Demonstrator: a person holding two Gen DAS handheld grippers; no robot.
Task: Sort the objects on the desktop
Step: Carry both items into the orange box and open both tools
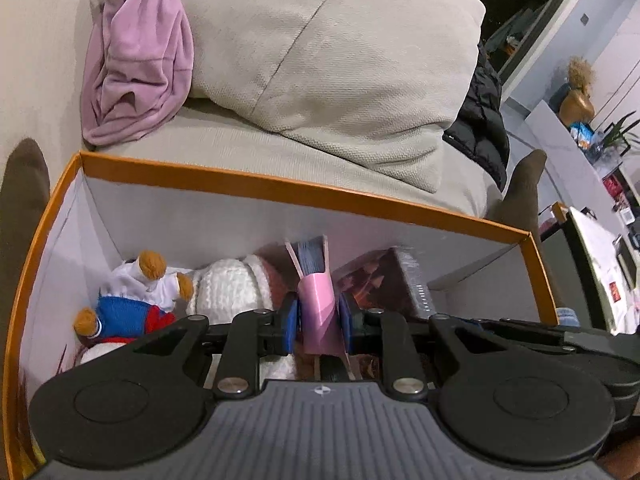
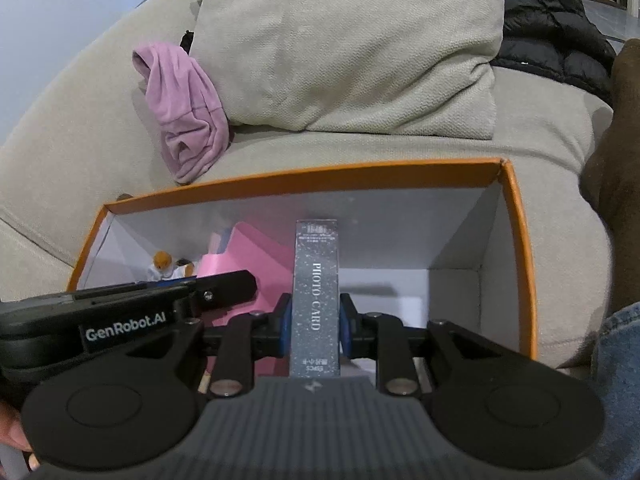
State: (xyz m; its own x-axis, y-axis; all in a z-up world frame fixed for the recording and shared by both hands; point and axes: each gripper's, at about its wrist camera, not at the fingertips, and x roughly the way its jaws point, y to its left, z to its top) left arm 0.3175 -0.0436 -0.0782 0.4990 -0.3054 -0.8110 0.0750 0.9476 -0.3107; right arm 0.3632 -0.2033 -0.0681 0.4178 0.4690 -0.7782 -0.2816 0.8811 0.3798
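Note:
An orange-rimmed cardboard box (image 1: 280, 180) with white inner walls stands in front of a beige sofa; it also shows in the right wrist view (image 2: 516, 216). My left gripper (image 1: 319, 320) is shut on a pink folder-like item (image 1: 318, 300) with blue pages, held upright inside the box. My right gripper (image 2: 316, 326) is shut on a grey "PHOTO CARD" box (image 2: 316, 280), held over the box's right part. A teddy bear (image 1: 132, 300), a white knitted item (image 1: 232, 288) and a dark wrapped box (image 1: 384, 280) lie inside.
A pink cloth (image 1: 136, 56) and a beige cushion (image 1: 340, 48) lie on the sofa behind the box. A black jacket (image 1: 484, 120) is at the right. The left gripper's body (image 2: 120, 312) shows at the left of the right wrist view.

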